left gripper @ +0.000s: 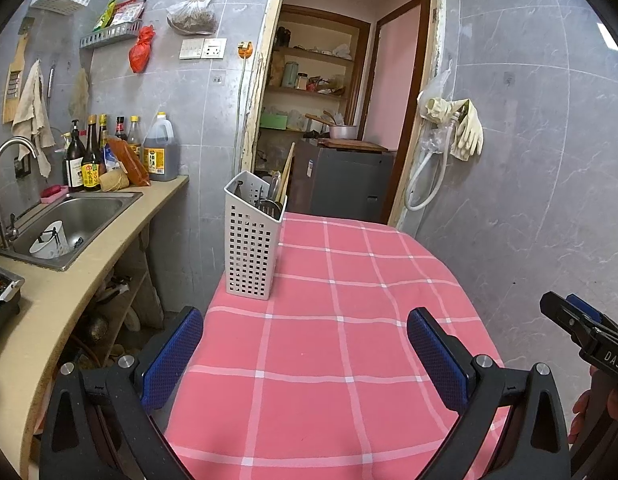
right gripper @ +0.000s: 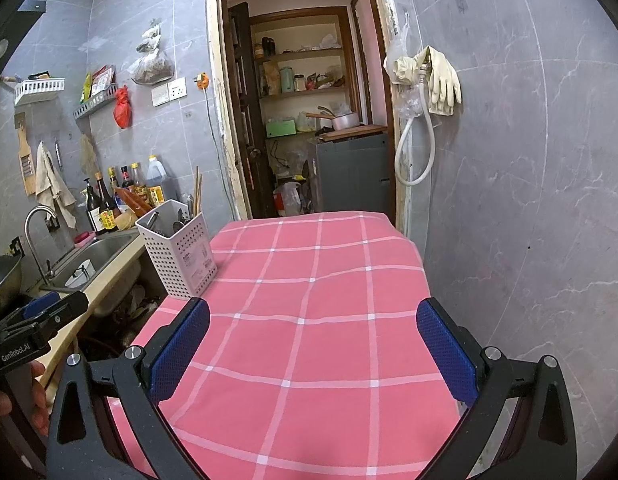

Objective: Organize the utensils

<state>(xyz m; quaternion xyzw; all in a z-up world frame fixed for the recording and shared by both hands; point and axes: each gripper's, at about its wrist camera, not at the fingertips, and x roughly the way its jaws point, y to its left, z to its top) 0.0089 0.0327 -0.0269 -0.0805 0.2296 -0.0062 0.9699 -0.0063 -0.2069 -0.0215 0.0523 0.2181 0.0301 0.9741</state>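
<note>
A white perforated utensil holder (left gripper: 251,240) stands on the far left corner of the pink checked tablecloth (left gripper: 333,340). It holds wooden chopsticks (left gripper: 286,174) and several dark metal utensils (left gripper: 267,202). It also shows in the right wrist view (right gripper: 179,250), with chopsticks (right gripper: 197,194) sticking up. My left gripper (left gripper: 305,354) is open and empty, above the near part of the table. My right gripper (right gripper: 313,350) is open and empty, above the table too. Each gripper shows at the edge of the other's view: the right gripper (left gripper: 581,328), the left gripper (right gripper: 37,320).
A beige counter (left gripper: 109,248) with a steel sink (left gripper: 81,216), tap (left gripper: 5,184) and sauce bottles (left gripper: 109,152) runs along the left. A white cup (left gripper: 51,240) lies in the sink. A doorway (left gripper: 333,120) opens behind the table. Rubber gloves (left gripper: 461,126) and a hose hang on the right wall.
</note>
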